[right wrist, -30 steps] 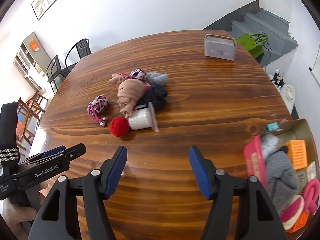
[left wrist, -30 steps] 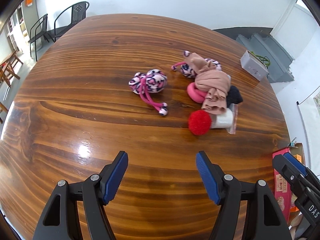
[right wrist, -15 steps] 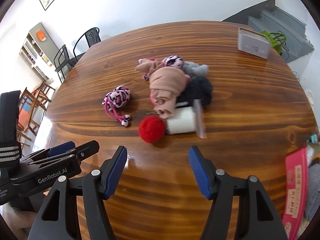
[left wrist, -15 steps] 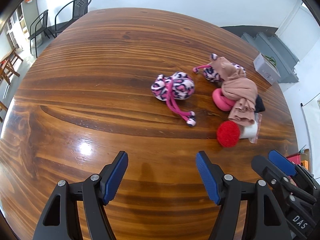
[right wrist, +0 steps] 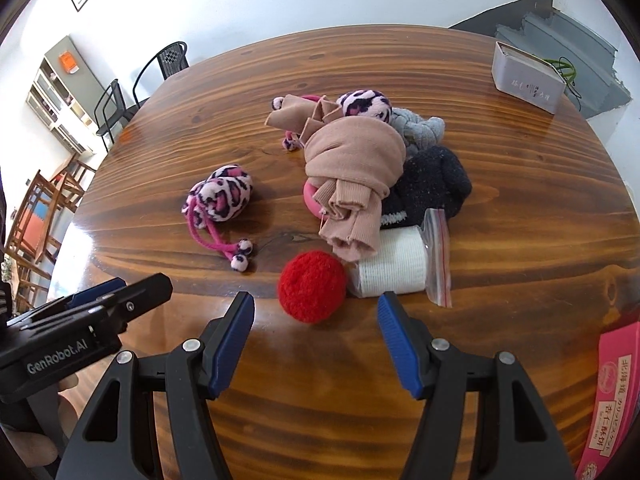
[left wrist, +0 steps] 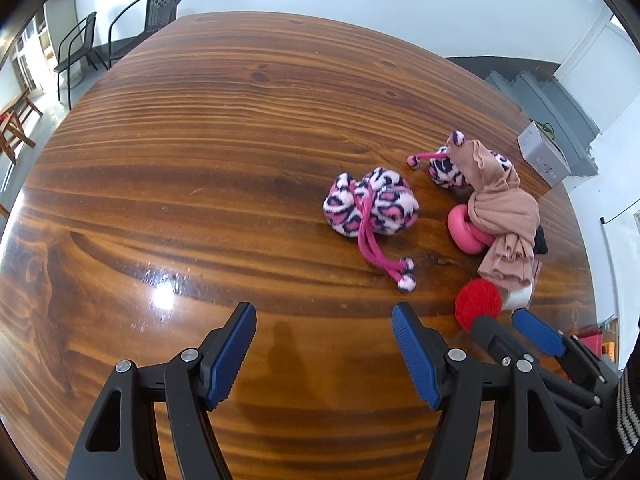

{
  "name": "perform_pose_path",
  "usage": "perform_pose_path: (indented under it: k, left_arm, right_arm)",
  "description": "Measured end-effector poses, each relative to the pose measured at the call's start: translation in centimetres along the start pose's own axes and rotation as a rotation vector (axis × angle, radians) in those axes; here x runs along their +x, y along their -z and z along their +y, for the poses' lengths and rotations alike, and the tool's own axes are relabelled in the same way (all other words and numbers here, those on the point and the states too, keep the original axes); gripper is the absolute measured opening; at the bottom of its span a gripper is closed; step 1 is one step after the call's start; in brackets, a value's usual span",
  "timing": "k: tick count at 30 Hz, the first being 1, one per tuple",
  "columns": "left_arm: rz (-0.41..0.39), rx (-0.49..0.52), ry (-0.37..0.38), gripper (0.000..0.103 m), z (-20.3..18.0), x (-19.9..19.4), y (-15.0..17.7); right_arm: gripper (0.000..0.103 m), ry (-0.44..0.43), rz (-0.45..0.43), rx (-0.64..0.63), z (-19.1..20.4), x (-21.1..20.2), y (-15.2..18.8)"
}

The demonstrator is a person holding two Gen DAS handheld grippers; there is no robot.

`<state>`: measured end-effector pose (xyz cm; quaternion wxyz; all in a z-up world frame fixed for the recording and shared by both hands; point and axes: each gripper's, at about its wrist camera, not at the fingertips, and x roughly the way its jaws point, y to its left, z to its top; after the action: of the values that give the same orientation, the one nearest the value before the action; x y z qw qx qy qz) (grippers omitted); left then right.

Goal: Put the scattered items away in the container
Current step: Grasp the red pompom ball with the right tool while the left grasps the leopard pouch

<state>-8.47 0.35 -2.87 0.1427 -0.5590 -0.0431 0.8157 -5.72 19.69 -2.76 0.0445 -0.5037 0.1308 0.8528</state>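
A pile of small items lies on the round wooden table (left wrist: pixel 200 160). A pink leopard-print pouch (left wrist: pixel 370 208) (right wrist: pixel 222 198) with pink cords sits apart on the pile's left. My left gripper (left wrist: pixel 324 332) stands open and empty, short of that pouch. A red pom-pom (right wrist: pixel 312 286) (left wrist: pixel 478 304) lies just beyond my right gripper (right wrist: pixel 316 320), which is open with nothing between its fingers. Behind the pom-pom are a white roll in a zip bag (right wrist: pixel 394 270), a beige cloth (right wrist: pixel 354 168), a pink ring (left wrist: pixel 466 230), a black woolly item (right wrist: pixel 430 184), a grey one (right wrist: pixel 420 128) and a second leopard pouch (right wrist: pixel 364 106).
A grey box (right wrist: pixel 528 78) (left wrist: pixel 542 156) stands at the table's far right edge. A pink carton (right wrist: pixel 612 396) shows at the lower right, off the table. Black chairs (left wrist: pixel 120 32) stand beyond the far edge. A hand (right wrist: pixel 36 448) holds the left gripper's handle.
Both grippers have moved forward and lower toward the pile. The leopard pouch and red pom-pom now appear larger and closer. The open box of goods has slid out of the right wrist view.
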Motion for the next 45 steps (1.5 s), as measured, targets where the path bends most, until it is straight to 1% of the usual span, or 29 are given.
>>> perform_pose_path:
  k: [8,15,20,31,33,36,38,39,40,41,43,45]
  left_arm:
    - [-0.021,0.02,0.015,0.072,-0.7,0.9,-2.7]
    - [-0.012,0.045,0.022,0.072,-1.6,2.7,-4.9]
    - [0.007,0.04,0.046,0.072,-2.0,4.1,-5.8]
    - [0.013,0.056,0.033,0.072,-2.9,6.0,-7.1]
    - [0.013,0.066,0.028,0.072,-3.0,6.3,-7.2]
    - [0.006,0.089,0.029,0.072,-3.2,6.5,-7.2]
    - [0.0,0.106,0.027,0.071,-3.3,6.7,-7.1]
    - [-0.008,0.117,0.018,0.063,-3.4,6.7,-7.0]
    - [-0.011,0.126,0.011,0.058,-3.4,6.8,-7.1]
    - [-0.01,0.131,0.013,0.057,-3.5,6.8,-7.0]
    - [-0.011,0.127,0.02,0.053,-3.4,6.7,-7.0]
    - [-0.013,0.126,0.018,0.052,-3.3,6.4,-6.8]
  right_arm:
    - [0.068,0.022,0.011,0.021,-0.6,1.2,-0.2]
    - [0.068,0.032,0.02,0.04,-1.2,1.9,-0.4]
    - [0.068,0.032,0.023,0.038,-1.0,2.2,-0.5]
    - [0.068,0.035,0.033,0.018,-0.3,2.8,-0.6]
    - [0.066,0.038,0.035,0.016,-0.3,2.8,-0.7]
    - [0.06,0.04,0.037,0.014,-0.3,2.8,-0.6]
    - [0.053,0.042,0.037,0.011,-0.1,2.7,-0.6]
    - [0.05,0.039,0.038,0.009,-0.1,2.7,-0.6]
    - [0.045,0.035,0.039,0.007,-0.2,2.6,-0.6]
    - [0.042,0.033,0.041,0.005,-0.5,2.8,-0.9]
    - [0.042,0.032,0.042,0.003,-0.6,2.8,-1.1]
    - [0.042,0.031,0.041,0.0,-0.5,2.6,-0.9]
